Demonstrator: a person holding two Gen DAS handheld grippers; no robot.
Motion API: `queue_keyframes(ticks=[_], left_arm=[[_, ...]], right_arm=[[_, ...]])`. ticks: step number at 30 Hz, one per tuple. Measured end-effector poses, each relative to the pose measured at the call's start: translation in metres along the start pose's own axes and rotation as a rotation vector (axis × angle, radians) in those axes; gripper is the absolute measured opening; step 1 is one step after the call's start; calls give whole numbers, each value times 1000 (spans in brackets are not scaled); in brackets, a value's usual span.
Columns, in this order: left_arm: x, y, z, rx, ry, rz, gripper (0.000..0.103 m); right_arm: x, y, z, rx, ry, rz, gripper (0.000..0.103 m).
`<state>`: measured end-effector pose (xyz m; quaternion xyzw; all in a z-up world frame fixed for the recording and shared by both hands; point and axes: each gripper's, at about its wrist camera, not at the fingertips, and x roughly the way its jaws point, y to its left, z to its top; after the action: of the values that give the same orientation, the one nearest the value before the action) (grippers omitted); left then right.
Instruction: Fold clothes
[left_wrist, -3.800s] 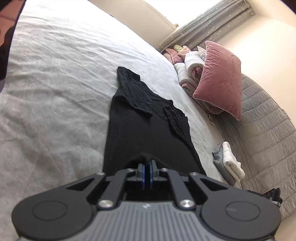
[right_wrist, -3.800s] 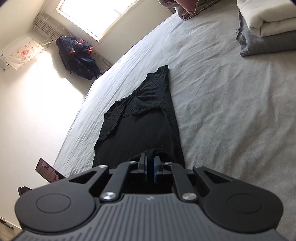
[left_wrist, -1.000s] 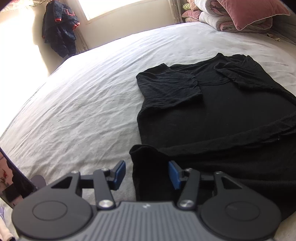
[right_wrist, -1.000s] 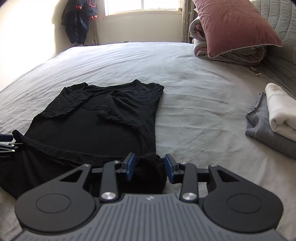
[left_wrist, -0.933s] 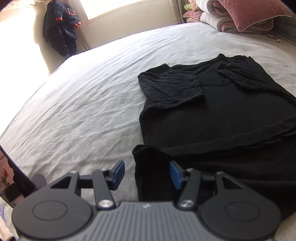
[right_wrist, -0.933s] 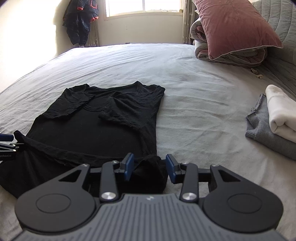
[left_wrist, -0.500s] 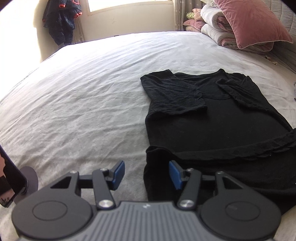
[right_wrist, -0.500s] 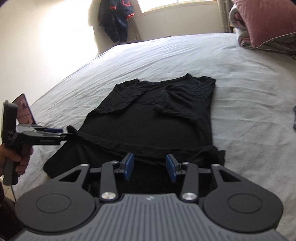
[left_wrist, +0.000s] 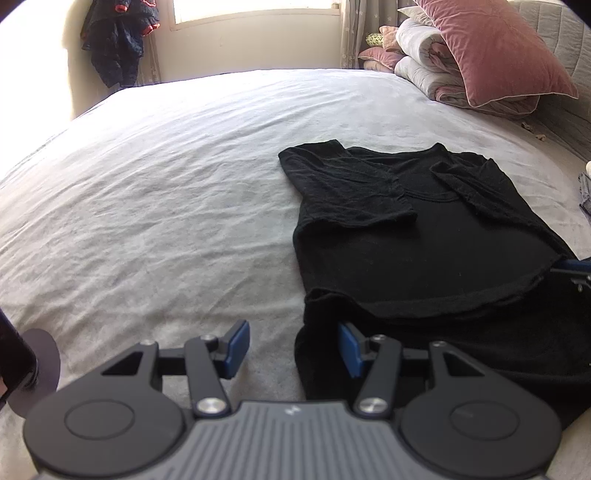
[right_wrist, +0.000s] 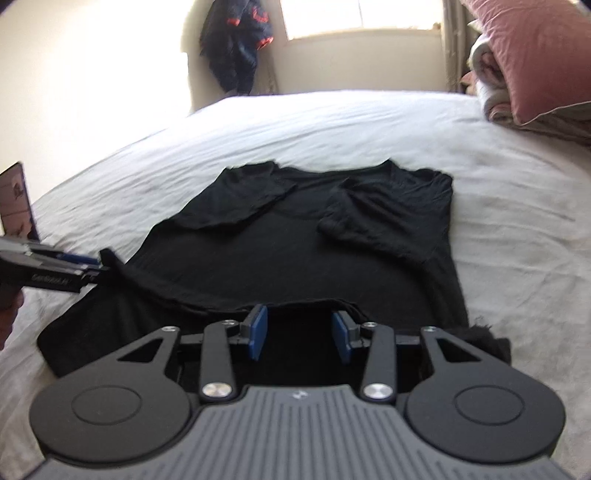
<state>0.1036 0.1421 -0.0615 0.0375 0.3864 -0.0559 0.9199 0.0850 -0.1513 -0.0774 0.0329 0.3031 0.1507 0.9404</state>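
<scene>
- One bed (left_wrist: 155, 206) fills both views, and on it lies one black shirt (left_wrist: 424, 254), at 3 o'clock in the left wrist view and centred in the right wrist view, collar toward the window at 12.
- The shirt has both sleeves folded in over the chest; its near hem area is doubled into a band across the bottom, lying a bit crooked.
- One pink pillow (left_wrist: 491, 51) sits on rolled bedding at 1 o'clock; one dark jacket (left_wrist: 118, 40) hangs at 11.
- Two grippers: the left gripper (left_wrist: 291, 349) has its jaws apart and holds nothing, with the shirt's near left corner partly between the pads; its right pad looks to be just at the cloth.
- The right gripper (right_wrist: 300, 334) also stands apart and empty, over the band's middle.
- To do the step well, I judge: take both corners of the band evenly, lift together, and carry it toward the collar with the edge straight, so the fold lands square and the sleeves stay tucked.
</scene>
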Motion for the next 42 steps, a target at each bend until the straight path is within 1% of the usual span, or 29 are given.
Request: queue_keyframes(ticks=[2,4,5,8,10,13,15,16,17,21,25,26,27,28,30,31,33,36,40,42], left_arm=[[1,1,0,-4,-8,-8,53],[2,1,2,-8,-20,-16,52],[2,1,2,-14,-26,-23,48],[8,4,5,-65,-27,-50,41],[14,7,6,-107,-15,-64,37],[19,8,7,-149,-19,-67,35],[20,8,8,-163,-30,-60,28],[21,7,9,-165,-35,-54,22],[22,6,9,-163,-37,-49,20],[24,0,8,-139,-49,-26,18],[23,-2,6,-138,-69,-17,10],[23,-4,5,-133,-75,-13,8],[22,-6,5,-125,-81,-6,7],[21,-7,5,-116,-85,1,6],[20,-10,5,-104,-90,14,5],[19,-10,5,-102,-93,20,4],[16,-10,6,-104,-104,29,4],[9,-10,7,-108,-128,42,3],[0,-5,11,-140,-171,55,3],[-3,-2,12,-151,-194,74,3]], right_arm=[[-4,-10,3,26,-35,-33,43],[-9,-18,6,35,-50,-49,43],[-12,-22,8,38,-56,-56,43],[-19,-34,12,52,-62,-78,43],[-23,-44,13,61,-50,-99,43],[-25,-54,11,56,-34,-147,44],[-27,-60,10,65,-33,-173,45],[-28,-64,10,72,-33,-184,45],[-27,-67,9,86,-27,-188,45],[-21,-80,7,159,16,-181,45],[-14,-84,2,222,66,-181,45],[-14,-84,1,225,68,-179,44],[-14,-82,2,223,67,-176,36],[-15,-80,2,219,67,-173,24],[-16,-77,3,214,62,-180,16],[-17,-75,4,208,55,-193,11],[-19,-71,5,184,37,-221,6],[-25,-64,9,145,-9,-254,2],[-35,-57,15,102,-94,-292,1],[-39,-54,17,87,-129,-320,1]])
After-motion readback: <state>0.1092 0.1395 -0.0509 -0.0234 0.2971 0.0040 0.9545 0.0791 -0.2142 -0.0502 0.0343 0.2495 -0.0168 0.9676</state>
